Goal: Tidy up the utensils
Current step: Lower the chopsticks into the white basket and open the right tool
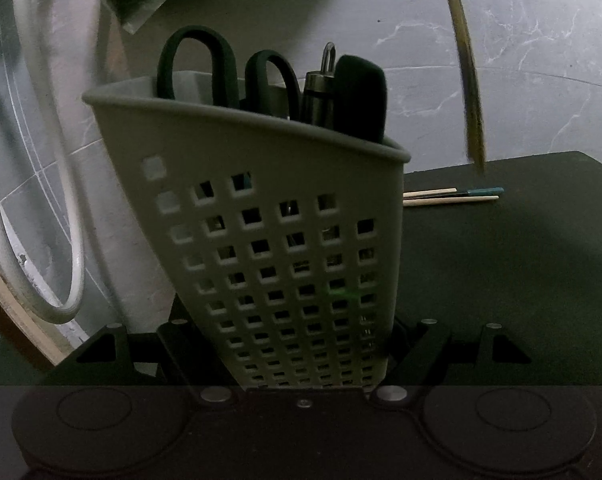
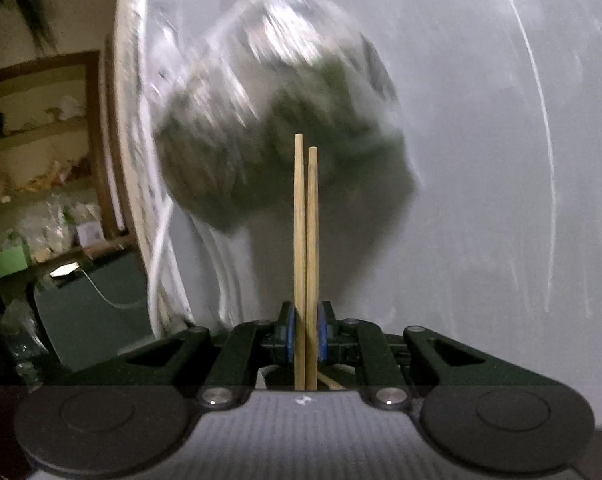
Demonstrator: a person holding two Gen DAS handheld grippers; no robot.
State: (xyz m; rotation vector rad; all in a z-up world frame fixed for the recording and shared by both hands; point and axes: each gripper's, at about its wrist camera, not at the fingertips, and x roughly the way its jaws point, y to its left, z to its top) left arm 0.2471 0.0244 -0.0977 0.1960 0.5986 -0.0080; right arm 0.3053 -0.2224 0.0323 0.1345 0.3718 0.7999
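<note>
Left wrist view: the left tongs (image 1: 307,344) grip the lower part of a pale perforated basket (image 1: 285,240), their arms closed against its two sides. The basket leans to the left, its walls pierced by a grid of square holes. Standing in it, handles upward, are black-handled scissors (image 1: 199,66), a metal tool (image 1: 321,92) with a hanging loop, and a black-handled tool (image 1: 359,96). Beyond, on a dark worktop (image 1: 521,280), more chopsticks (image 1: 453,196) lie flat, long axes running left to right.

Right wrist view: the right tongs (image 2: 305,336) are nearly closed on a pair of wooden chopsticks (image 2: 305,240), side by side, long axes pointing straight away from the camera. Behind them hangs a blurred clear bag (image 2: 281,120) against a grey marbled wall (image 2: 481,160).
</note>
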